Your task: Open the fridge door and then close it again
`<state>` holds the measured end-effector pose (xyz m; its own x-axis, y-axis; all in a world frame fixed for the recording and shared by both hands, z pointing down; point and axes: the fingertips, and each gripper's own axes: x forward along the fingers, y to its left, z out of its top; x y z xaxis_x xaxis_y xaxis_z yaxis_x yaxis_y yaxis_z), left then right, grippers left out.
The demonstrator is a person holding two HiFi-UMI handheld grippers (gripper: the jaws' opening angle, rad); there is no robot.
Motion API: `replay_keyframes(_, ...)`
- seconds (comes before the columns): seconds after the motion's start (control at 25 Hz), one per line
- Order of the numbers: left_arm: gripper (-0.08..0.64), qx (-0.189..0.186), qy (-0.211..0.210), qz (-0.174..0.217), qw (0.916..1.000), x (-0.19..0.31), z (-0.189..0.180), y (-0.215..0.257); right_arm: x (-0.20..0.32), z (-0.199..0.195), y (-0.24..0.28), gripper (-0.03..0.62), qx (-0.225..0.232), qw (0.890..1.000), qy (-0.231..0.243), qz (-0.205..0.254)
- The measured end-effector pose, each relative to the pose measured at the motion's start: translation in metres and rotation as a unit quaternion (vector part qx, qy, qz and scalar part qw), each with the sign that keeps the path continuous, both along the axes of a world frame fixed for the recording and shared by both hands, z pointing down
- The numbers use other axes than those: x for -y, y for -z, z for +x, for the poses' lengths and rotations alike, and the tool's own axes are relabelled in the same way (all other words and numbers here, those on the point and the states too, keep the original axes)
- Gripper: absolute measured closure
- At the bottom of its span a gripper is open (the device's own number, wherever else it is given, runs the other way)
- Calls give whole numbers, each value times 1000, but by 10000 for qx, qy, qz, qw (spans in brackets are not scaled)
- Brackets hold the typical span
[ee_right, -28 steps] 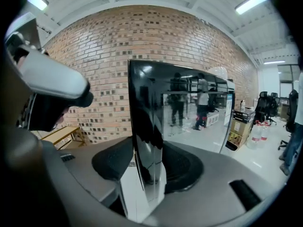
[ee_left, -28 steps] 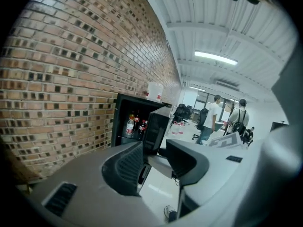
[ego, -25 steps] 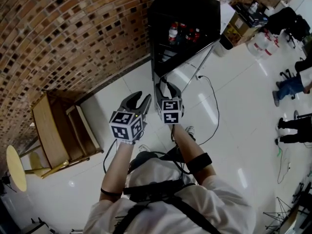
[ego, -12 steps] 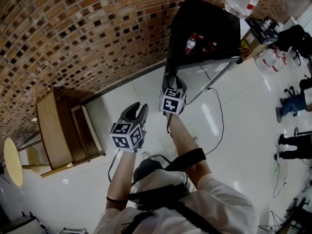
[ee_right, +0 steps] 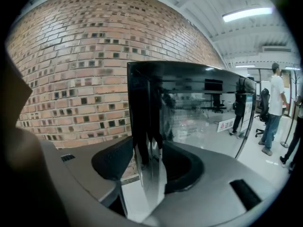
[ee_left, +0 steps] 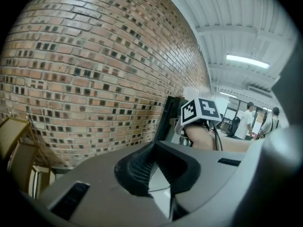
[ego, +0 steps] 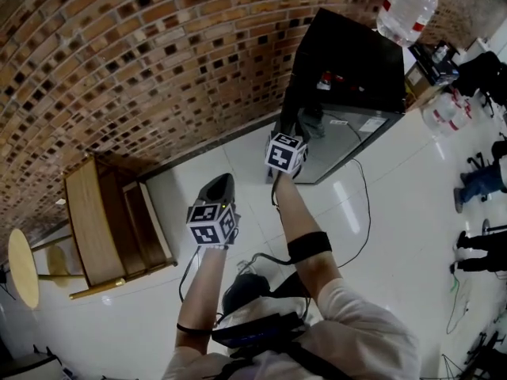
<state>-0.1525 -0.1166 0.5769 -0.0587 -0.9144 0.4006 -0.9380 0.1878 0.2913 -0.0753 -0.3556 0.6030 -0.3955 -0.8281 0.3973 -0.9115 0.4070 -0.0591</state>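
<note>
— One thing first: where is the fridge door (ego: 337, 145), and which side has it?
— Straight ahead of me, at the black fridge (ego: 348, 62). My right hand-held gripper (ego: 295, 123) is pinching the door's free edge, which runs upright between its jaws.
— And the left?
— My left hand-held gripper (ego: 219, 187) hangs nearer me and lower, well apart from the door. Its jaws have just been closing and now sit pressed together on nothing.
— Which way does the push go?
— Away from me, toward the fridge body, I'd judge. The door looks nearly home.
</note>
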Motion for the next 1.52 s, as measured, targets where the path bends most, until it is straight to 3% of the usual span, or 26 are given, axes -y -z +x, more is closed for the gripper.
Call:
replay_keyframes(0.24, 554, 297, -127, -234, 9992, 41, -16, 3, 37, -18, -1, 371, 10, 9999, -159, 62)
replay_keyframes(1.2, 555, -111, 185, -543, 9983, 21, -18, -36, 117, -29, -2, 374, -68, 9986, -489, 168)
replay_keyframes(1.4, 555, -156, 204, -604, 9978, 20, -13, -39, 125, -23, -1, 411, -171, 9982, -538, 187)
replay_keyframes(1.52, 555, -174, 207, -639, 9976, 20, -11, -41, 128, -19, 0, 471, -210, 9980, -557, 232)
